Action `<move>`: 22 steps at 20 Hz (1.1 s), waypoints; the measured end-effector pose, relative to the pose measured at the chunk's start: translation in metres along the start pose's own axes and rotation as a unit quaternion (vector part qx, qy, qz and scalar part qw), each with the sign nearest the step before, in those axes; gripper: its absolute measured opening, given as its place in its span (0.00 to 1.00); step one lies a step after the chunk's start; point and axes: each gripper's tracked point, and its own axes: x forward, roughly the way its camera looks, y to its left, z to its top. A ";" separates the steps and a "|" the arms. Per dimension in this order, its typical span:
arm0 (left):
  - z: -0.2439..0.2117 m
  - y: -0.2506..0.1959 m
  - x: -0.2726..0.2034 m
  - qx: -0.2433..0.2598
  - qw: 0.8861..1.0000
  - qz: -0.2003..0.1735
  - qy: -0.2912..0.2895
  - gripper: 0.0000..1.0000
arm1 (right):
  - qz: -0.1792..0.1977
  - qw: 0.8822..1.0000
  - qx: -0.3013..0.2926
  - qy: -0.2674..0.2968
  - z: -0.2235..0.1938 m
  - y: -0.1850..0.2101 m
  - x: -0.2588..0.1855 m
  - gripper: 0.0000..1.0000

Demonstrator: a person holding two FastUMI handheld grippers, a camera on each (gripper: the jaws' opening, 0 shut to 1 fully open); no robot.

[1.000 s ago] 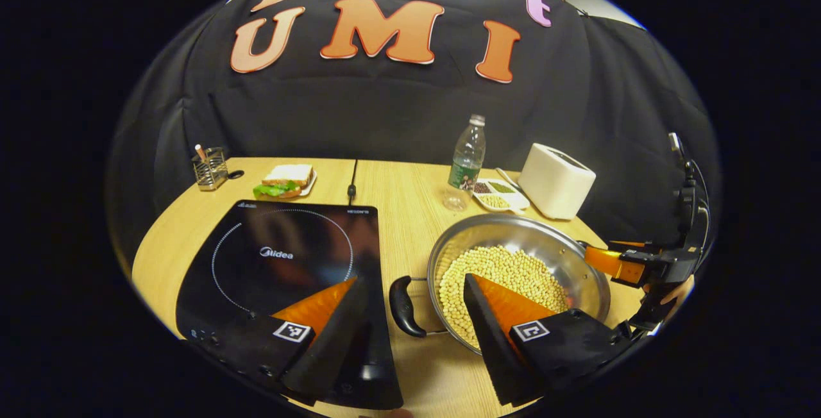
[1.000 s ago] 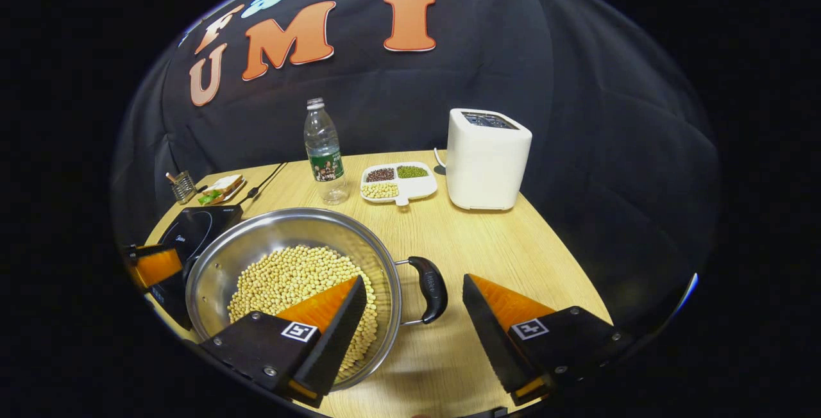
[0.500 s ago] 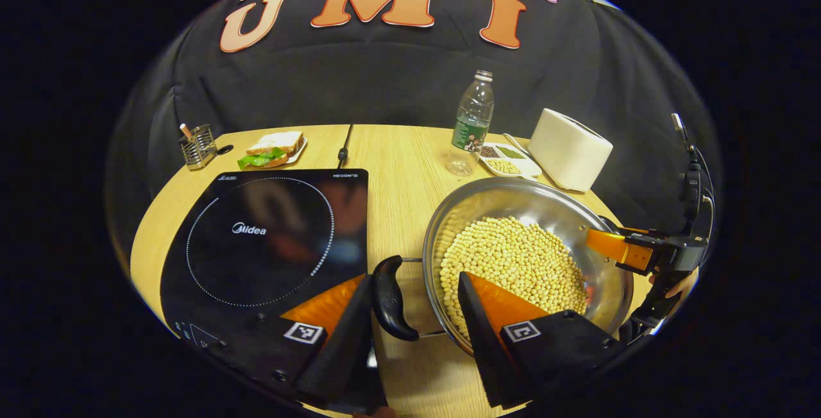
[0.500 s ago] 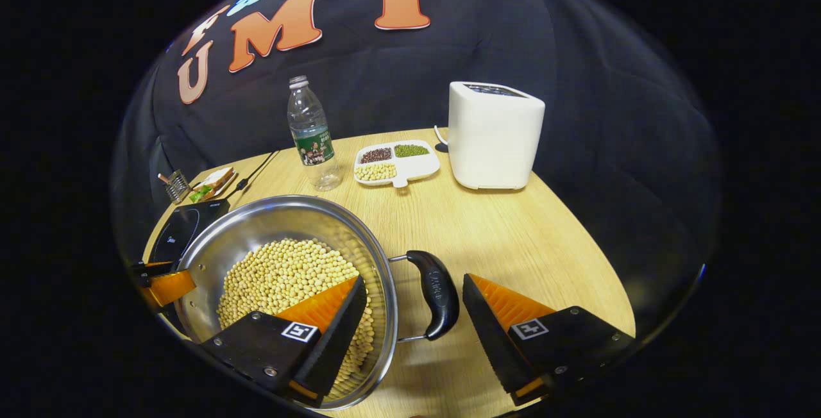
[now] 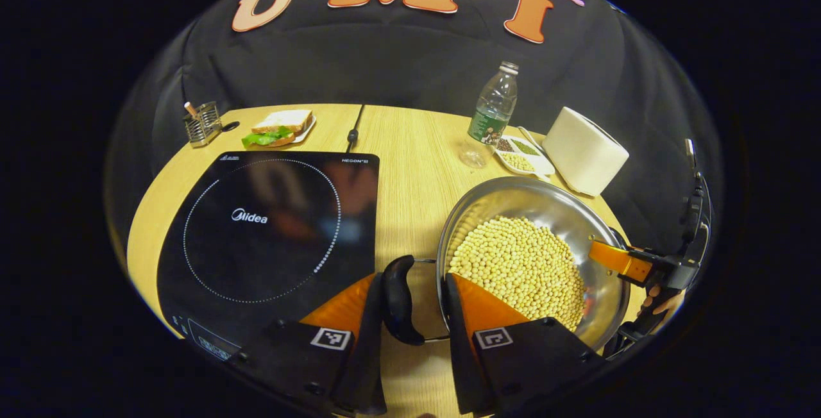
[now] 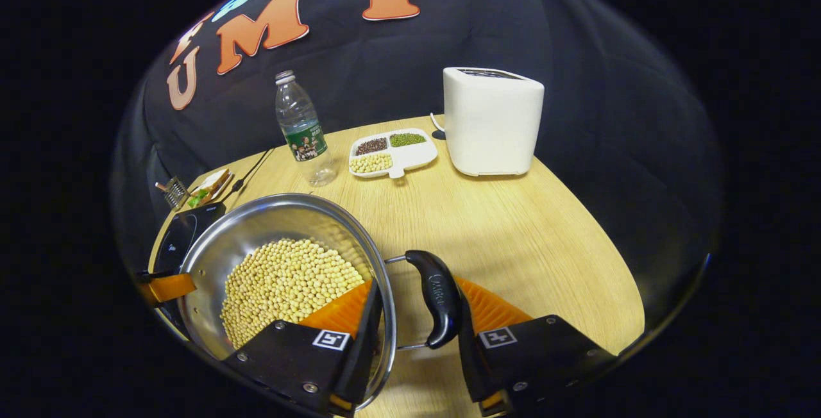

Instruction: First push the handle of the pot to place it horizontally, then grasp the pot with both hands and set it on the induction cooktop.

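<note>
A steel pot (image 5: 545,200) full of pale beans (image 5: 519,264) stands on the wooden table, right of the black induction cooktop (image 5: 256,225). Its two black handles lie level, one on each side. My left gripper (image 5: 412,306) is shut on the near handle (image 5: 397,299), with one finger outside the grip and the other inside the pot wall. My right gripper (image 6: 420,315) is shut the same way on the opposite handle (image 6: 436,296) and the rim of the pot (image 6: 269,219). An orange finger (image 5: 625,263) of the right gripper shows at the pot's far rim.
At the back of the table stand a water bottle (image 5: 490,113), a white toaster (image 5: 587,152) and a divided dish of beans (image 5: 523,152). A sandwich plate (image 5: 282,126), a wire holder (image 5: 202,124) and the cooktop's cable (image 5: 353,133) lie behind the cooktop.
Both grippers moved forward and down onto the pot's handles, and their fingers closed from wide open to pinching handle and rim. The pot stays on the table.
</note>
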 end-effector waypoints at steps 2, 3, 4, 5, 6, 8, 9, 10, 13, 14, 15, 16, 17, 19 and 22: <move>0.000 -0.001 -0.001 -0.002 1.000 0.005 -0.003 0.54 | 0.004 1.000 0.015 -0.001 0.001 -0.001 -0.002 0.52; 0.003 0.001 -0.002 0.000 1.000 0.012 -0.006 0.55 | 0.005 1.000 0.026 0.000 0.002 -0.001 -0.003 0.50; 0.000 -0.002 -0.002 0.002 1.000 0.019 0.004 0.49 | 0.006 0.999 0.031 0.005 -0.001 0.000 -0.003 0.43; 0.001 -0.002 -0.004 0.010 1.000 0.021 0.006 0.47 | 0.005 0.999 0.035 0.008 -0.002 -0.001 -0.005 0.47; 0.002 -0.004 -0.003 0.012 1.000 0.018 0.006 0.49 | 0.004 0.999 0.041 0.008 -0.001 -0.001 -0.008 0.47; 0.004 -0.008 -0.012 0.009 1.000 0.008 0.008 0.46 | 0.003 0.998 0.056 -0.001 0.006 -0.002 -0.015 0.47; 0.010 -0.012 -0.019 0.009 1.000 0.003 0.004 0.52 | 0.001 0.999 0.053 -0.008 0.010 -0.004 -0.022 0.47; 0.013 -0.013 -0.024 0.009 1.000 -0.001 0.003 0.52 | -0.002 0.999 0.049 -0.013 0.013 -0.006 -0.031 0.47; 0.029 -0.016 -0.038 0.009 1.000 -0.012 -0.005 0.49 | -0.008 0.998 0.045 -0.035 0.033 -0.008 -0.061 0.42; 0.033 -0.016 -0.044 0.008 1.000 -0.014 -0.008 0.52 | -0.009 0.998 0.044 -0.040 0.039 -0.007 -0.068 0.46; 0.039 -0.015 -0.051 0.009 1.000 -0.015 -0.011 0.49 | -0.009 0.998 0.045 -0.043 0.044 -0.003 -0.074 0.46; 0.044 -0.012 -0.057 0.010 1.000 -0.014 -0.014 0.46 | -0.007 0.998 0.046 -0.045 0.049 0.004 -0.077 0.47; 0.049 -0.010 -0.064 0.011 1.000 -0.014 -0.018 0.49 | -0.005 0.998 0.047 -0.048 0.053 0.009 -0.082 0.46; 0.063 -0.003 -0.076 0.014 0.999 -0.013 -0.032 0.52 | 0.001 0.997 0.051 -0.056 0.063 0.018 -0.094 0.47; 0.076 0.012 -0.095 0.012 0.999 -0.008 -0.041 0.50 | 0.007 0.996 0.049 -0.071 0.077 0.037 -0.108 0.46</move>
